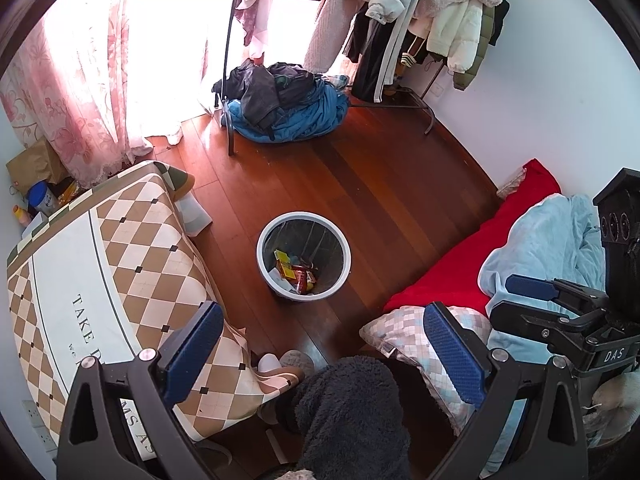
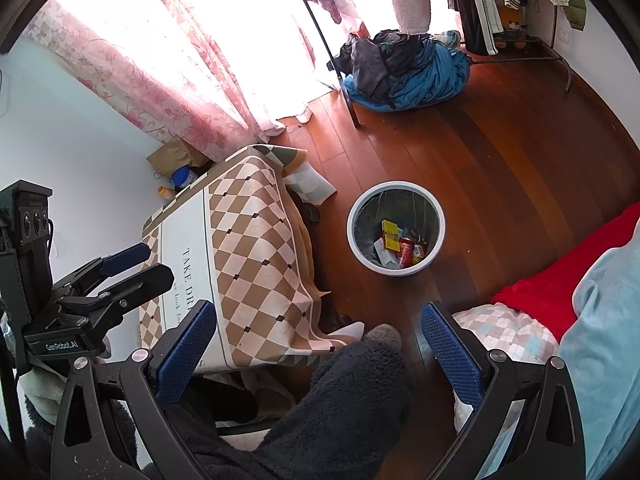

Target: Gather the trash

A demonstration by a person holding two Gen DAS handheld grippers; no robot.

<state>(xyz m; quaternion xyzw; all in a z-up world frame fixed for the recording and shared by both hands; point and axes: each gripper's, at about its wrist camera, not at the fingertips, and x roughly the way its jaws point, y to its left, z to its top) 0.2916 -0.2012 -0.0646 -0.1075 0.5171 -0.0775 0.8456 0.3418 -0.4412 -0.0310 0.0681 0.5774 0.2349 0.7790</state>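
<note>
A round white waste bin (image 1: 260, 254) (image 2: 350, 229) with a dark liner stands on the wooden floor. Trash lies inside it, including a yellow packet (image 1: 283, 258) (image 2: 390, 234) and a red can (image 1: 302, 278) (image 2: 406, 252). My left gripper (image 1: 322, 352) (image 2: 158, 262) hovers open above the floor on the near side of the bin, holding nothing. My right gripper (image 2: 320, 352) (image 1: 504, 298) is also open and holds nothing, raised beside the left one. Neither touches the bin.
A low table under a checkered cloth (image 1: 120, 260) (image 2: 248, 248) stands left of the bin. A bed with a red blanket (image 1: 460, 268), pale blue cover (image 1: 552, 240) and pillow (image 1: 404, 332) lies right. A person's dark fleece leg (image 1: 348, 412) is below. A clothes pile (image 1: 284, 104) sits under a rack.
</note>
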